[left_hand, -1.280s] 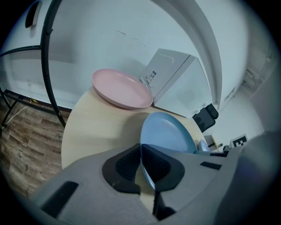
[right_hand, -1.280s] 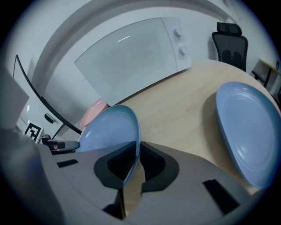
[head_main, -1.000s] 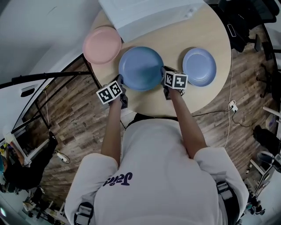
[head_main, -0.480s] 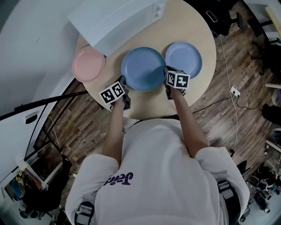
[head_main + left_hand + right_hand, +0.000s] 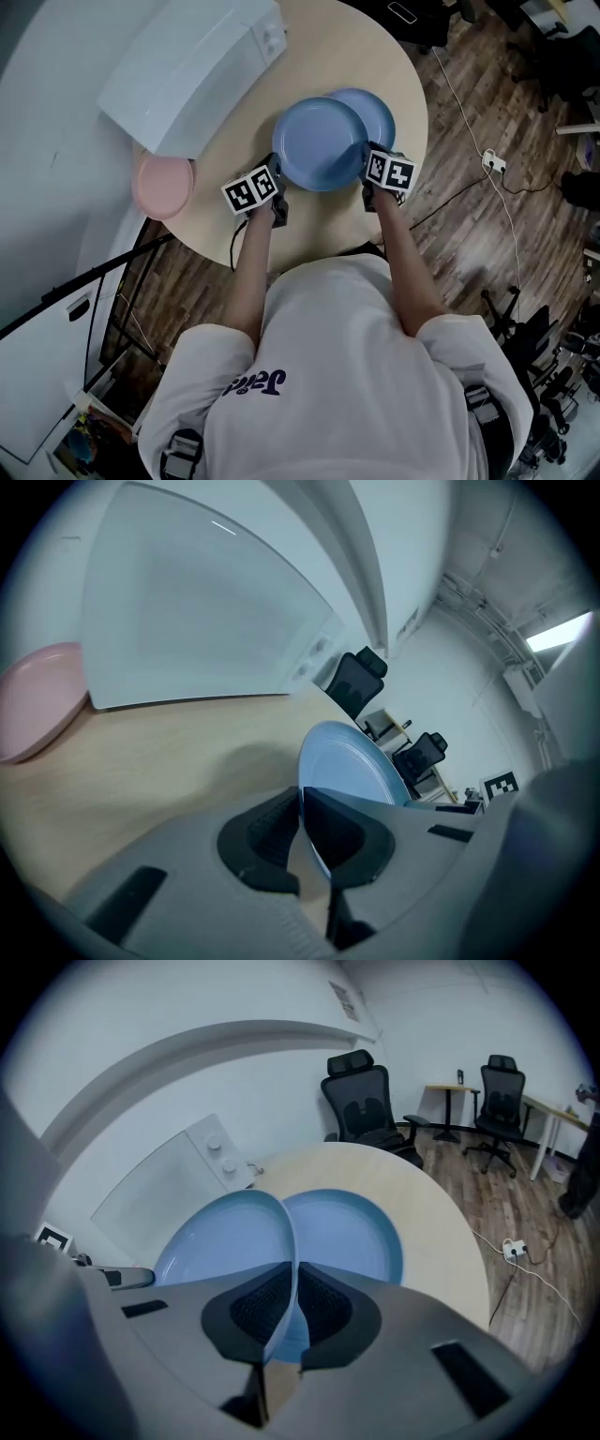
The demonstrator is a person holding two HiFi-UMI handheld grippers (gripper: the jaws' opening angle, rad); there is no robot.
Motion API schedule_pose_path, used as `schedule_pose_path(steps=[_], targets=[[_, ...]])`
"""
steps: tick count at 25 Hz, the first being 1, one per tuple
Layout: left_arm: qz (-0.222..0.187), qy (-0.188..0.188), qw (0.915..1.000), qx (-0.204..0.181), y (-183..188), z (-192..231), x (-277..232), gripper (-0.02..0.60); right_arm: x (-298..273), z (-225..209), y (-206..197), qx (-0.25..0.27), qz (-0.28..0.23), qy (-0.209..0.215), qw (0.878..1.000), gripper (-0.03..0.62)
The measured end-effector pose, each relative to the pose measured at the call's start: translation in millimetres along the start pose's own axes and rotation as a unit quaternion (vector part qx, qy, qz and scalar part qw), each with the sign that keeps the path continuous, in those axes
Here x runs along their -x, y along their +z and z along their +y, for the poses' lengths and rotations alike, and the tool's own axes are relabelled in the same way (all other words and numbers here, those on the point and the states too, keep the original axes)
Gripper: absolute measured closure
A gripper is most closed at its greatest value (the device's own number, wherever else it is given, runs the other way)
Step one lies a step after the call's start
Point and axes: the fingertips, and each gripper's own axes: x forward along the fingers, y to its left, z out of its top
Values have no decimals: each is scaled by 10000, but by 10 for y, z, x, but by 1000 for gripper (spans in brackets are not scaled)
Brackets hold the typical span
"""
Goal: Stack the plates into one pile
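Carried rightward since the earlier frames, the large blue plate now overlaps the small blue plate in the head view; the left gripper and right gripper pinch its opposite rims above the round tabletop; the pink plate lies well apart at the left edge, beside a white box.

Left gripper view: jaws nearly together on the thin rim, plate tilted; so slim a hold could slip if either hand twists.

Right gripper view: jaws likewise clamped on the rim, the small plate just beyond; lowered off-centre, the bigger plate could rock on the smaller one or push it toward the tabletop's edge; office chairs stand behind, out of the way.
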Motion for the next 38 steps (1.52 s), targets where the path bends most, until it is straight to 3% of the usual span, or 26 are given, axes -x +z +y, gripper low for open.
schedule_pose_path(steps=[7,17,25,33,34,35,36,38], targets=[[315,-203,9984,-414,18,-488,-531,555,69,-595,236,-360,-239,-432,9981,560],[595,-88,9943,-875,-63,-659,-1045,555,-66,-1012,253,-208,-141,-933,9953,559],[709,231,9873,-1405,-187,-632,-1243,555,-178,-1124,239,432,1,-1319,9903,559],[694,193,9812,-1792,-178,-645,-1254,554,-234,-1137,194,810,53,-1437,9863,549],[686,195,9803,-1840,-169,-649,-1247,536,-239,-1128,182,856,109,-1420,9861,504],[672,173,9803,-1849,-157,-659,-1237,467,-237,-1117,179,923,165,-1416,9855,378],[654,131,9813,-1805,-143,-671,-1220,391,-224,-1100,191,1049,204,-1438,9838,355],[603,53,9846,-1641,-114,-680,-1158,362,-167,-1032,255,1497,237,-1531,9765,353]])
